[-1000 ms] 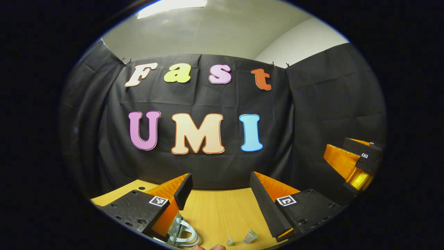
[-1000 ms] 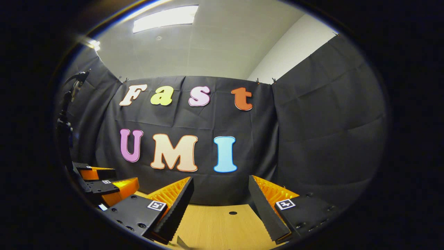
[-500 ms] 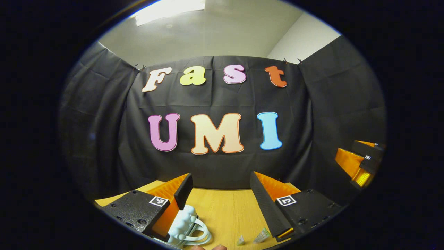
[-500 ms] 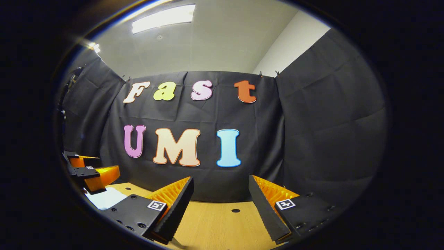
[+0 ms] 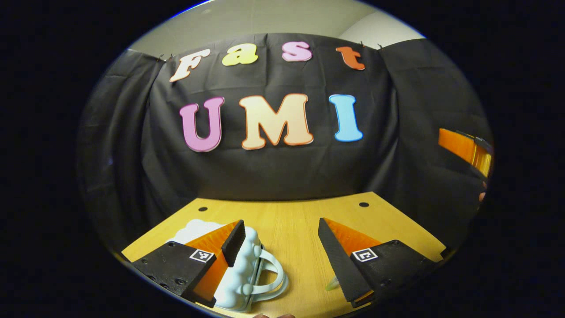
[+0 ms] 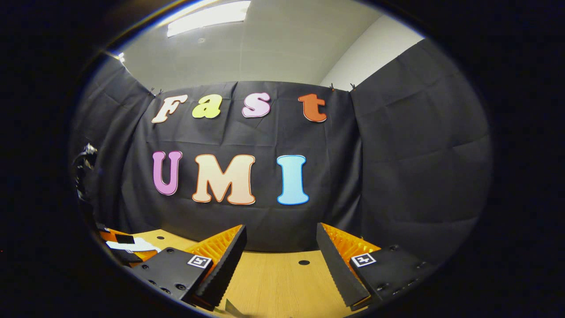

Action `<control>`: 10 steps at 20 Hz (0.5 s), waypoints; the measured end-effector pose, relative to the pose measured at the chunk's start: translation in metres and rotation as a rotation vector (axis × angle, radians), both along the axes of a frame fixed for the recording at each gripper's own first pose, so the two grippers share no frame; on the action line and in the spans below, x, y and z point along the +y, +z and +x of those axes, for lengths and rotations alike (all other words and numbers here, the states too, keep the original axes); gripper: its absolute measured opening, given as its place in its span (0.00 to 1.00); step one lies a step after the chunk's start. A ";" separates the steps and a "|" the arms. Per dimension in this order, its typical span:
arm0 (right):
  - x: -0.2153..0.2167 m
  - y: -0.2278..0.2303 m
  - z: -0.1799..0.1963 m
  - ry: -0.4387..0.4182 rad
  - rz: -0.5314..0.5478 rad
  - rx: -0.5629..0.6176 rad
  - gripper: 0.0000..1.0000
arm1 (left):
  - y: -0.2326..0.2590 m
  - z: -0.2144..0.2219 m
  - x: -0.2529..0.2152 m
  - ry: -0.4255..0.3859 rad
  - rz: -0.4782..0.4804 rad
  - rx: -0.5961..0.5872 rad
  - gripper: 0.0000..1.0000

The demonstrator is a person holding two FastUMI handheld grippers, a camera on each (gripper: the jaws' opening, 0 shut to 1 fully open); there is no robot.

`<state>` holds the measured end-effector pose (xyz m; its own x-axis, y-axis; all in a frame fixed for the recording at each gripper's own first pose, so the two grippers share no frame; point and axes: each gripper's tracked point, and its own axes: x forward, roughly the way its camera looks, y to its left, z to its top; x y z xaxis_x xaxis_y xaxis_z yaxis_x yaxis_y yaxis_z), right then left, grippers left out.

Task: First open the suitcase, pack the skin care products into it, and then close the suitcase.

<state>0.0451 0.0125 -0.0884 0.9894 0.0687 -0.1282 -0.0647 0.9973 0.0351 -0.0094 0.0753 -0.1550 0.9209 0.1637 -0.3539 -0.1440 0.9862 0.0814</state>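
In the left gripper view a small pale blue suitcase [image 5: 247,274] with a bumpy shell and a loop handle lies shut on the wooden table [image 5: 287,221]. My left gripper [image 5: 280,225] hangs open above it, its left finger over the shell. The tip of a small greenish skin care sachet [image 5: 332,283] peeks out beside the right finger. My right gripper [image 5: 463,148], orange, hangs at the far right edge. In the right gripper view my right gripper [image 6: 280,229] is open over bare table [image 6: 273,282]. The left gripper [image 6: 126,251] sits low at the far left beside a white shape [image 6: 132,244].
The black cloth wall closes the table's far side and both flanks. Two small round holes [image 5: 202,209] [image 5: 363,204] mark the tabletop near its far edge. A pale pointed scrap [image 6: 231,307] lies at the bottom of the right gripper view.
The left gripper has tipped down and moved over the suitcase, so more table and shell show. The right gripper has drifted slightly; both stay open.
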 end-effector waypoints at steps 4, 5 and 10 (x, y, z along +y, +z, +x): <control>0.007 -0.015 0.000 -0.014 -0.025 0.053 0.98 | -0.046 0.001 0.017 0.011 -0.003 0.137 0.97; 0.009 -0.020 -0.001 -0.016 -0.032 0.068 0.98 | -0.058 0.001 0.019 0.011 -0.002 0.175 0.97; 0.021 -0.034 -0.012 0.006 -0.080 0.118 0.98 | -0.107 0.003 0.013 -0.019 -0.046 0.319 0.96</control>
<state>0.0329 0.0333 -0.1223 0.9667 0.0600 -0.2486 -0.0713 0.9968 -0.0366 -0.0068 0.0883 -0.2624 0.7648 0.1244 -0.6321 -0.0999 0.9922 0.0745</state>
